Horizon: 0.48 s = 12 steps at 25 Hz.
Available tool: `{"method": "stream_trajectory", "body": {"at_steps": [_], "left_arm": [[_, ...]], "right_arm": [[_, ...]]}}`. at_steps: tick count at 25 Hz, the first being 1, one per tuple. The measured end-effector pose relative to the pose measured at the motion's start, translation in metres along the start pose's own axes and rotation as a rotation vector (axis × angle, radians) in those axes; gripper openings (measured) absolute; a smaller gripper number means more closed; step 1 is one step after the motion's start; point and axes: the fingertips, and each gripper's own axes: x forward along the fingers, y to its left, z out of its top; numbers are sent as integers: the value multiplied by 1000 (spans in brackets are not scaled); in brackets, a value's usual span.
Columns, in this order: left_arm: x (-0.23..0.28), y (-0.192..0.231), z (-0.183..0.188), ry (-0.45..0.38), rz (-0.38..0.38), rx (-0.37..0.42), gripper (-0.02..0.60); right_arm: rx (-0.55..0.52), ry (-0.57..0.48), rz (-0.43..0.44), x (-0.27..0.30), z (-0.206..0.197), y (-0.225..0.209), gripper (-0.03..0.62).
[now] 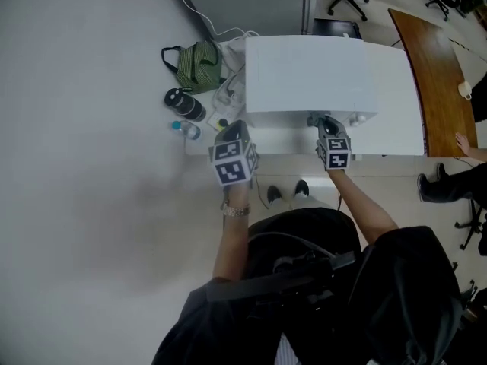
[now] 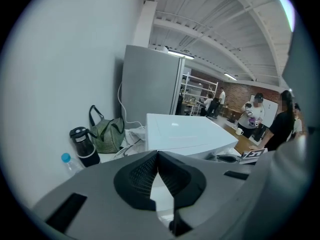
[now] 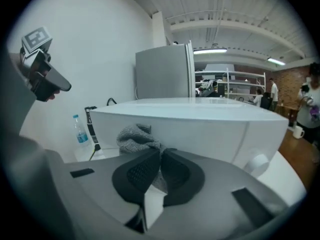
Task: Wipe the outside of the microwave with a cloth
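Wiping step: right gripper, clamped on the cloth, at the microwave front; left gripper, closed and empty, at its nine o'clock. The next move probably calls for a pressed sweep toward three o'clock.

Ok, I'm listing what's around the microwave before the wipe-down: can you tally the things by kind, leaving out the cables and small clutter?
1 microwave
2 bottles: black flask, water bottle
1 green bag
1 grey cloth
Total: 5
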Motion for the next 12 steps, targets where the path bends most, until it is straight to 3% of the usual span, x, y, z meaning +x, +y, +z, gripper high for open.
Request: {"method": "stream_trajectory", "body": {"at_steps": [7, 12], "left_arm": [[15, -41, 11, -11, -103, 37, -14], [18, -33, 16, -19, -93, 32, -14]], "right_arm": [[15, 9, -222, -39, -8, -97, 12], [20, 25, -197, -36, -6, -83, 12]]}}
